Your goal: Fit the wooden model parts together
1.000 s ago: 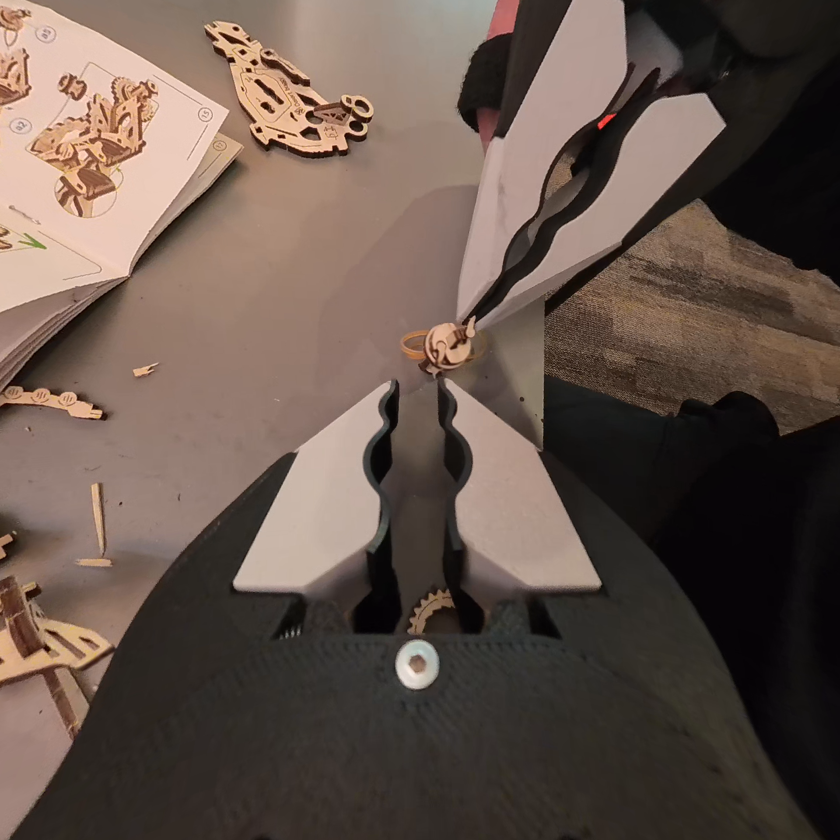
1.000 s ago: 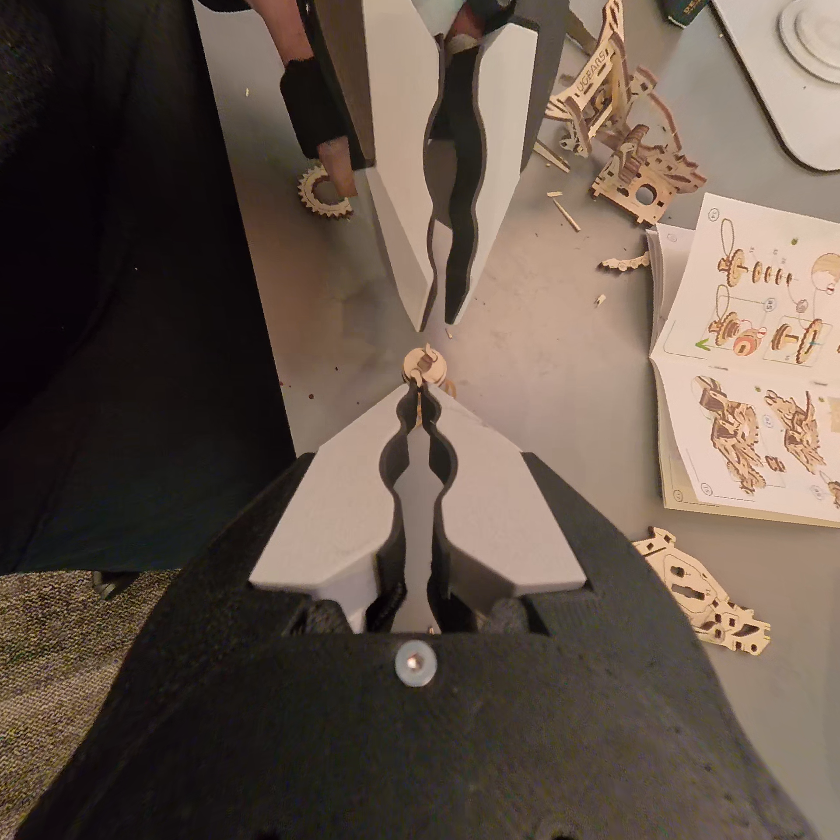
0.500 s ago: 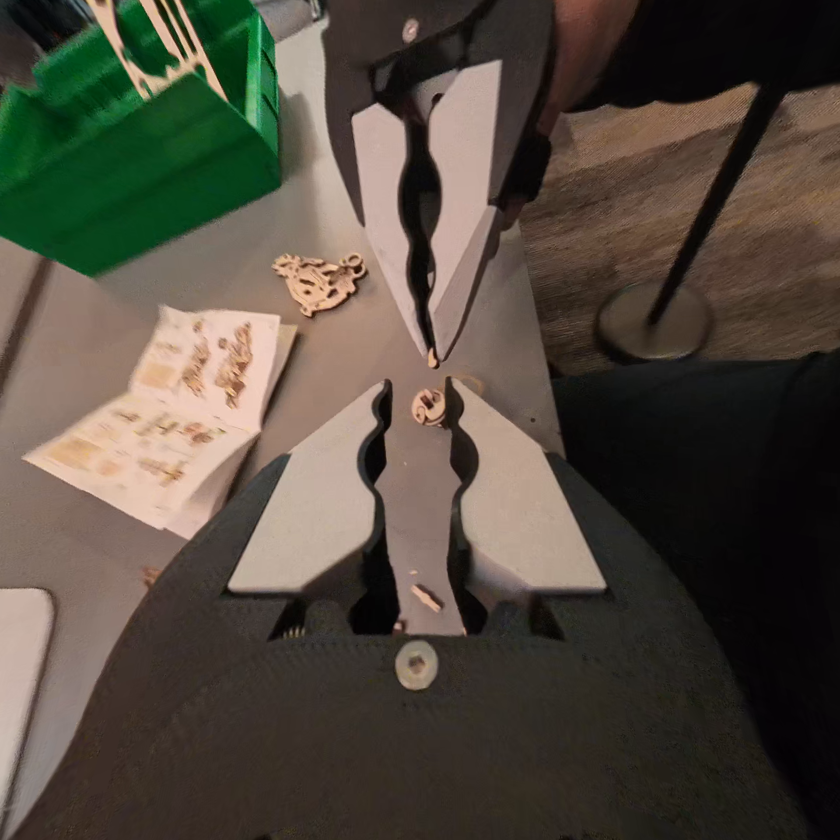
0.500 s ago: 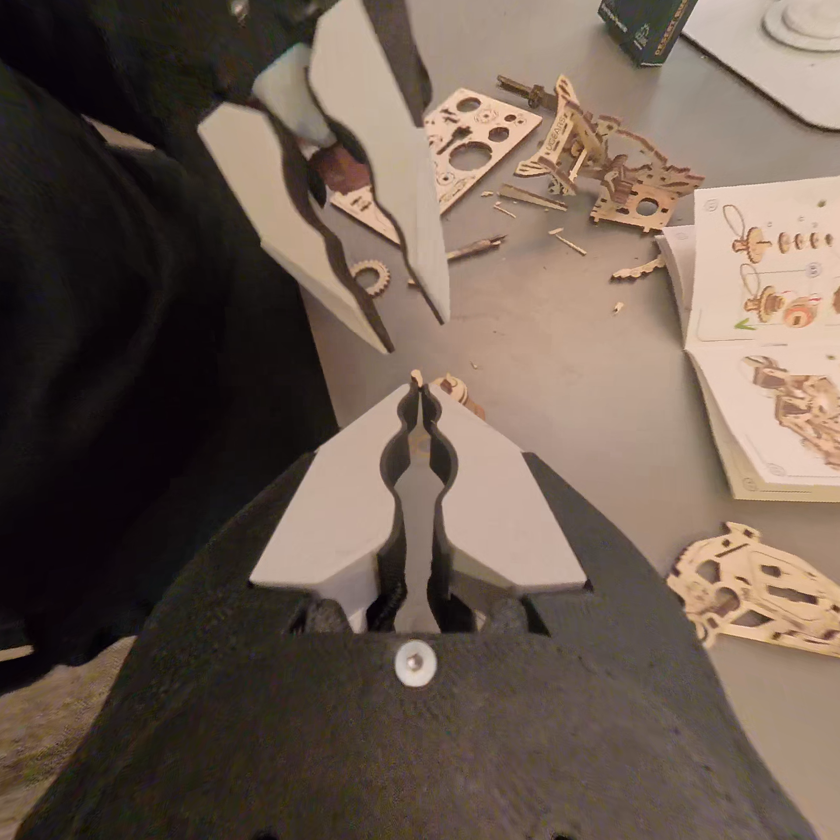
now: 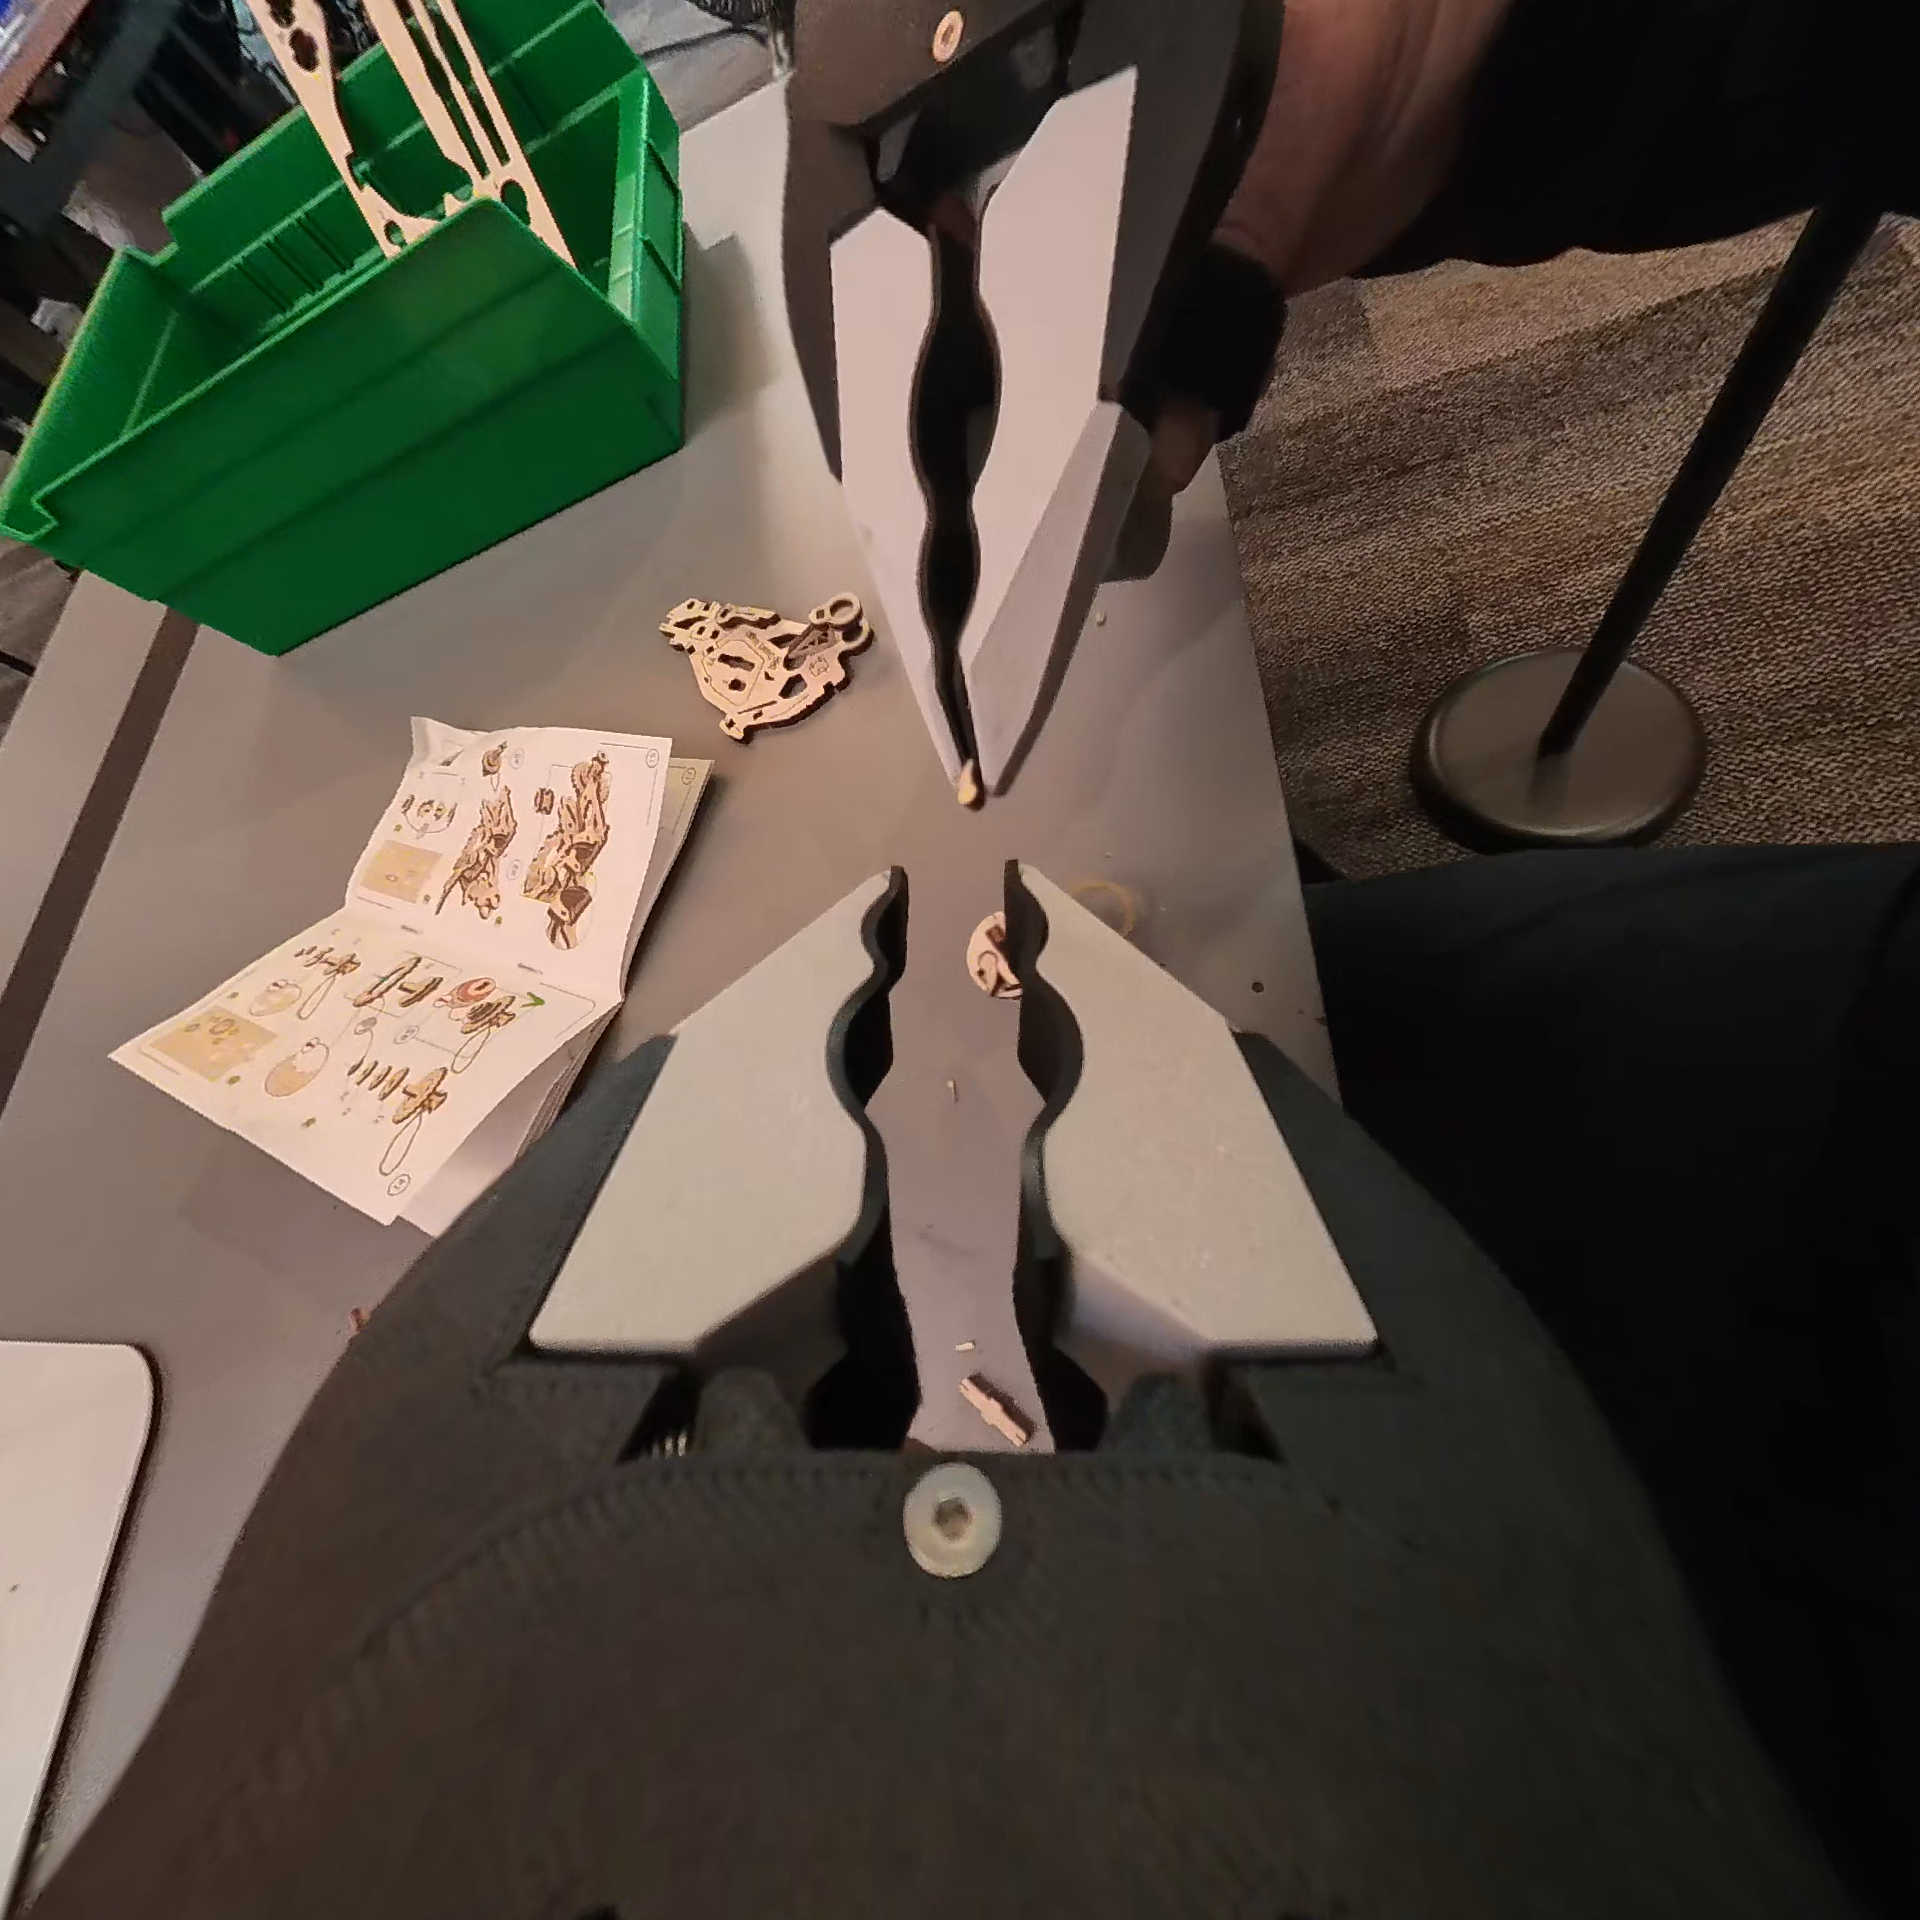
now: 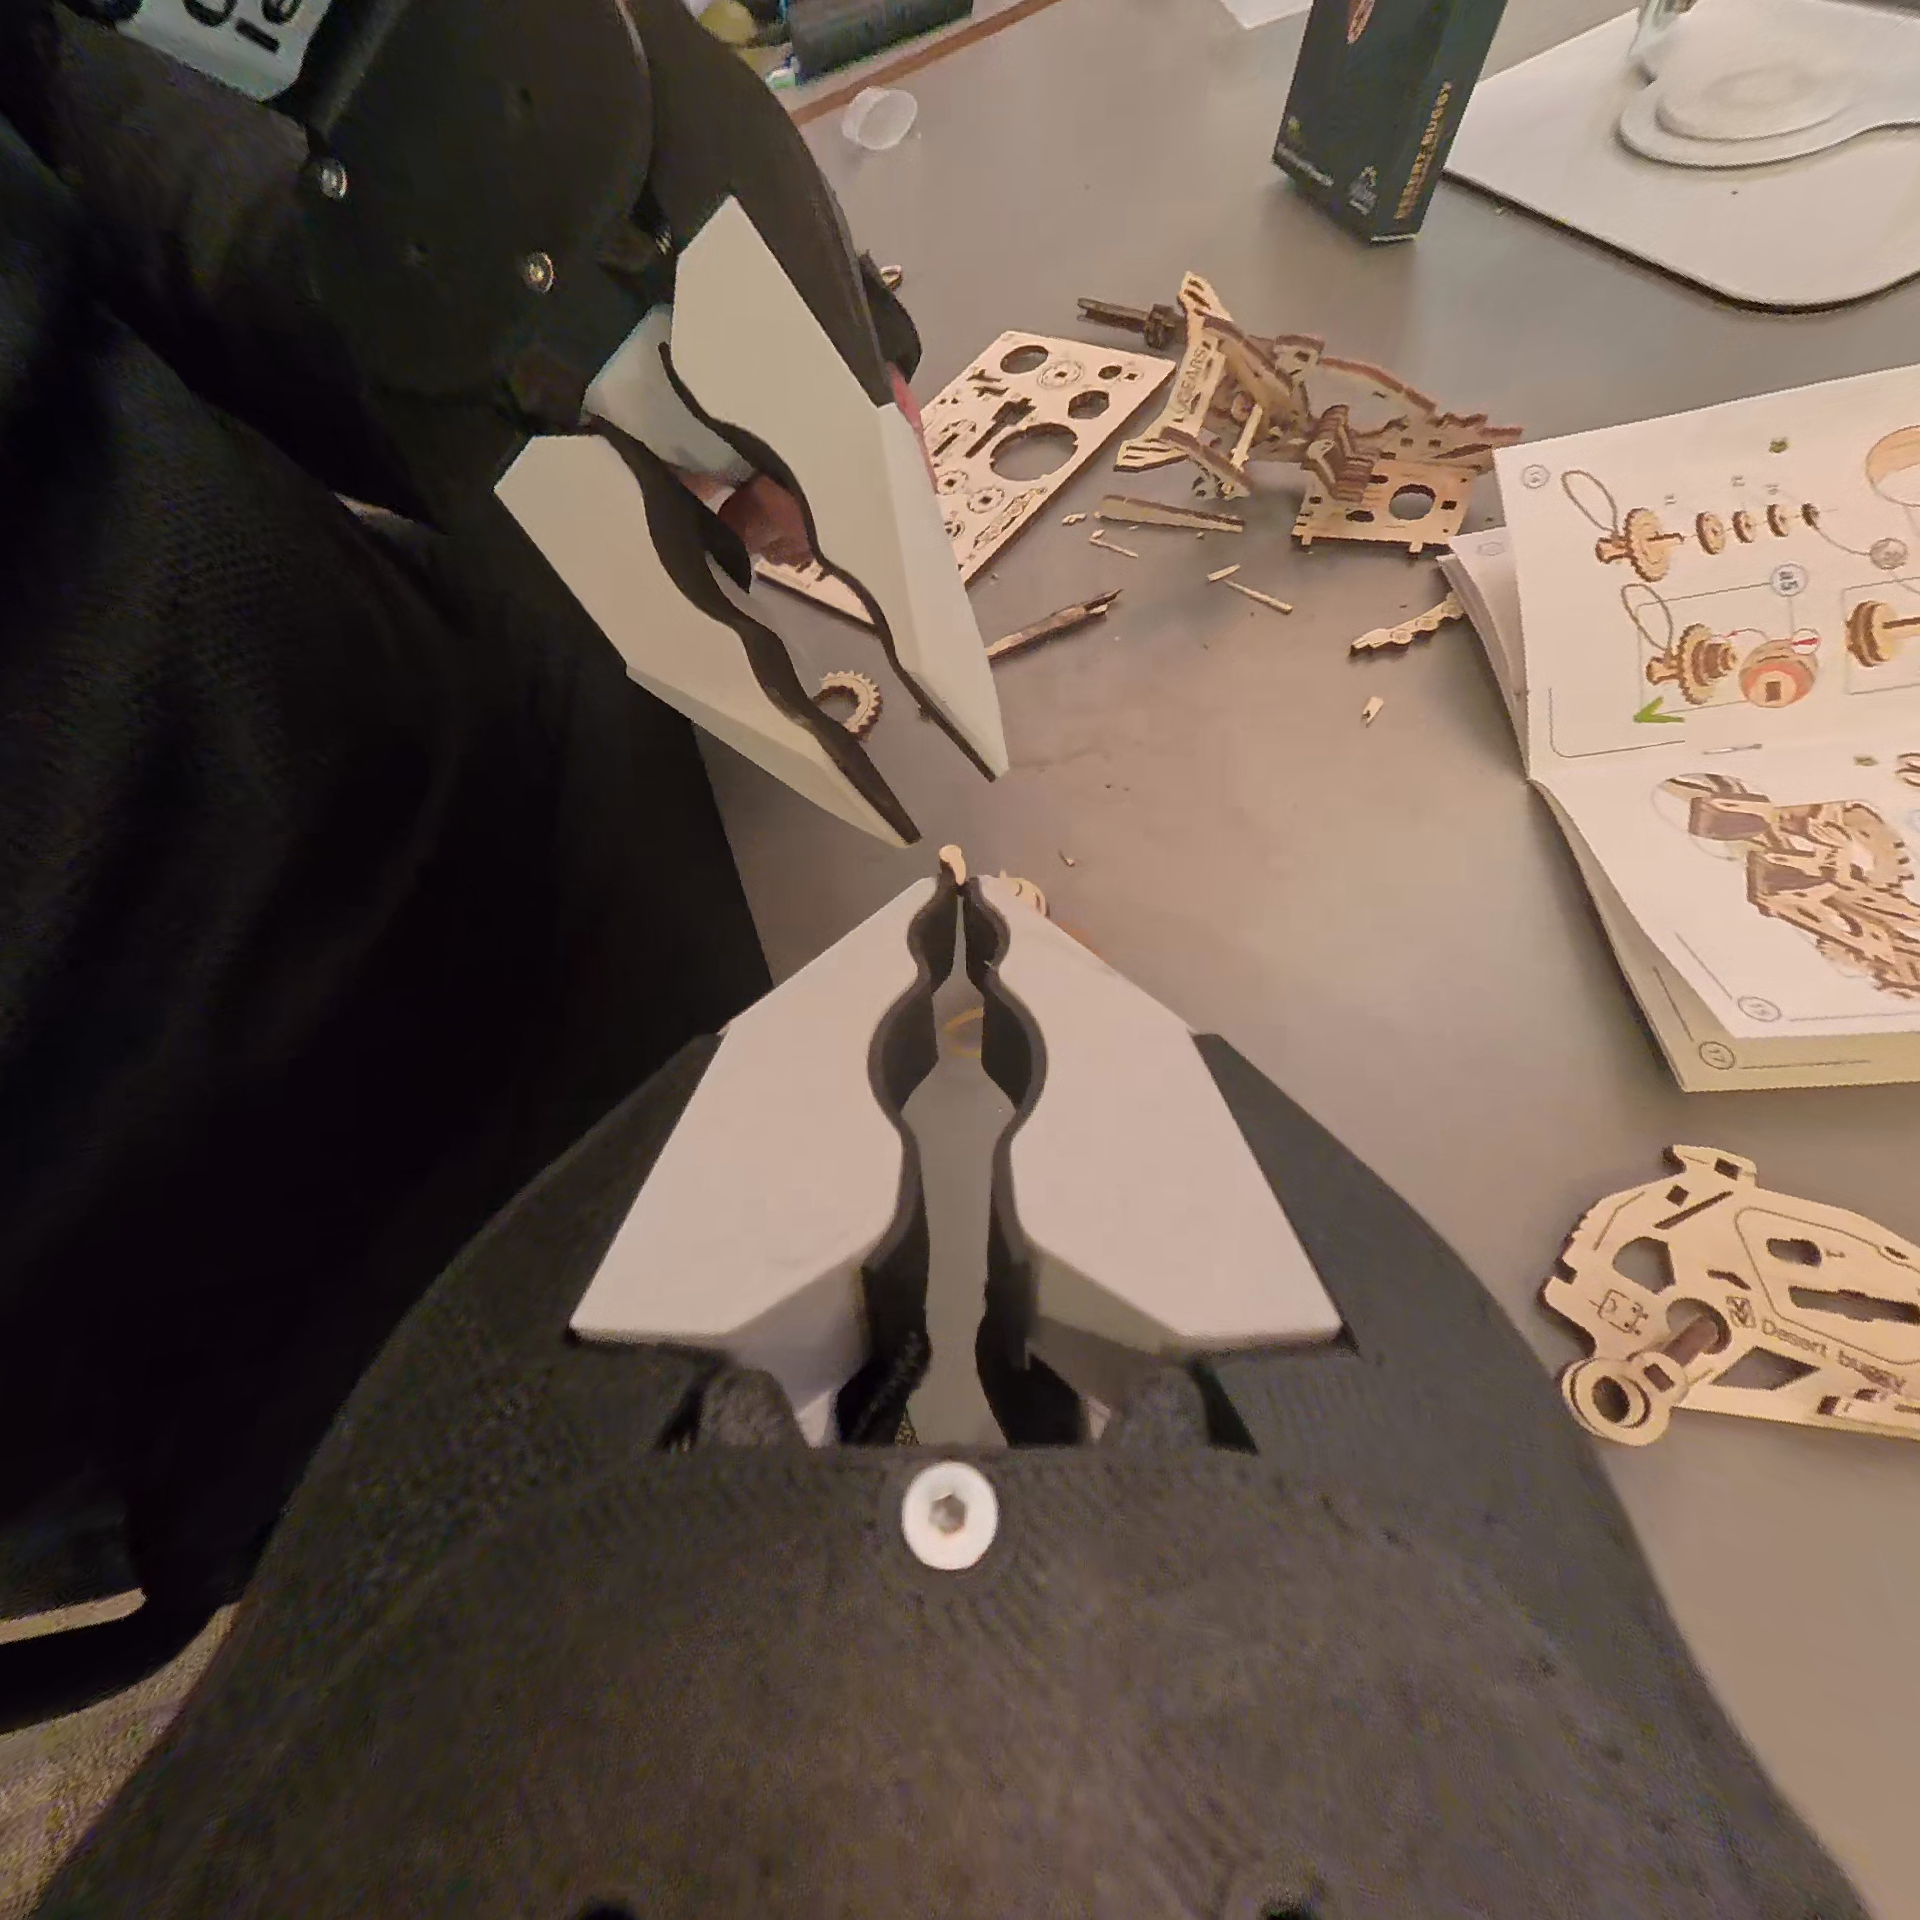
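Note:
My right gripper is shut on a small wooden peg whose tip pokes out past its fingertips. It also shows in the left wrist view, pointing down at my left gripper, with the peg at its tip. My left gripper is open and empty, a little above the table. It shows in the right wrist view just beyond the peg. A small round wooden part lies on the table beside the left gripper's right finger, next to a rubber band.
A green bin stands at the back, with an open instruction booklet and a flat wooden body panel nearby. A gear, a punched sheet, a part-built model and a dark box lie beyond. The table edge is near. The tips of both grippers are at nearly the same place.
Both grippers have lifted away from the table. The round part that was at the right gripper's tip now lies on the table; only the peg stays in that gripper.

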Action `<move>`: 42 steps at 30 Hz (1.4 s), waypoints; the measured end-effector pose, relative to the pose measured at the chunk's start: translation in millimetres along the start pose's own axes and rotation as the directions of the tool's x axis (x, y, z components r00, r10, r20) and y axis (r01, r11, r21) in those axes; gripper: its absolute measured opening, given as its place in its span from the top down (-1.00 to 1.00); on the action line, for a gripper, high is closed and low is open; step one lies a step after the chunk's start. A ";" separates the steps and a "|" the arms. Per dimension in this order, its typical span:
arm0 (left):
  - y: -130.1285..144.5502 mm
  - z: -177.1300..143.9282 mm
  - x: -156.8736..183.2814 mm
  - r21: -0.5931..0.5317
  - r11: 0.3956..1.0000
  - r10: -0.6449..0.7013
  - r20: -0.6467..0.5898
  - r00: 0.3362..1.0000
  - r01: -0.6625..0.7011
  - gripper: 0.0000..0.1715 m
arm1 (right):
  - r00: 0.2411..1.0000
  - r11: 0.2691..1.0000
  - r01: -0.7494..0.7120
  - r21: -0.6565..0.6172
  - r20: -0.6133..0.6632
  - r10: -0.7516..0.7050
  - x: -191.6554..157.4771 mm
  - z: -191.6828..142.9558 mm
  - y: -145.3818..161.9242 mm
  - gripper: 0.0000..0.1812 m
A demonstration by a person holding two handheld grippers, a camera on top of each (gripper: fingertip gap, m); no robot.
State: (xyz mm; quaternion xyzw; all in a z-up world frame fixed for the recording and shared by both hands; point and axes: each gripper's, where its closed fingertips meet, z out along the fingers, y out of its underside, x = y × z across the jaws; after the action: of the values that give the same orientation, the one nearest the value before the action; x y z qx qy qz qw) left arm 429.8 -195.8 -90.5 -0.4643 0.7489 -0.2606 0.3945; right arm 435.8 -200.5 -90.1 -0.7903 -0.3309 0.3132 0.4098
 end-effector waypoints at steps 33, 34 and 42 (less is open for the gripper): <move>-3.8 1.5 -3.5 0.040 0.999 -0.010 0.020 1.000 0.009 0.84 | 0.998 0.995 -0.064 0.078 0.019 0.062 2.3 -5.6 -2.5 1.00; -3.3 1.5 -3.3 0.039 0.999 -0.011 0.019 1.000 0.010 0.85 | 0.998 0.995 -0.063 0.078 0.016 0.062 2.7 -5.9 -2.2 1.00; 4.0 0.0 -3.8 0.017 1.000 -0.023 0.016 1.000 0.023 0.85 | 0.998 0.998 -0.040 0.040 -0.036 0.041 5.0 -5.9 6.1 1.00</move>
State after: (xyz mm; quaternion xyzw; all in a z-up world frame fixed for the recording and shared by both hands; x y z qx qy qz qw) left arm 428.8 -190.6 -92.2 -0.4716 0.7381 -0.2678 0.4015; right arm 444.8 -201.8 -93.7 -0.7942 -0.3009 0.3133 0.4248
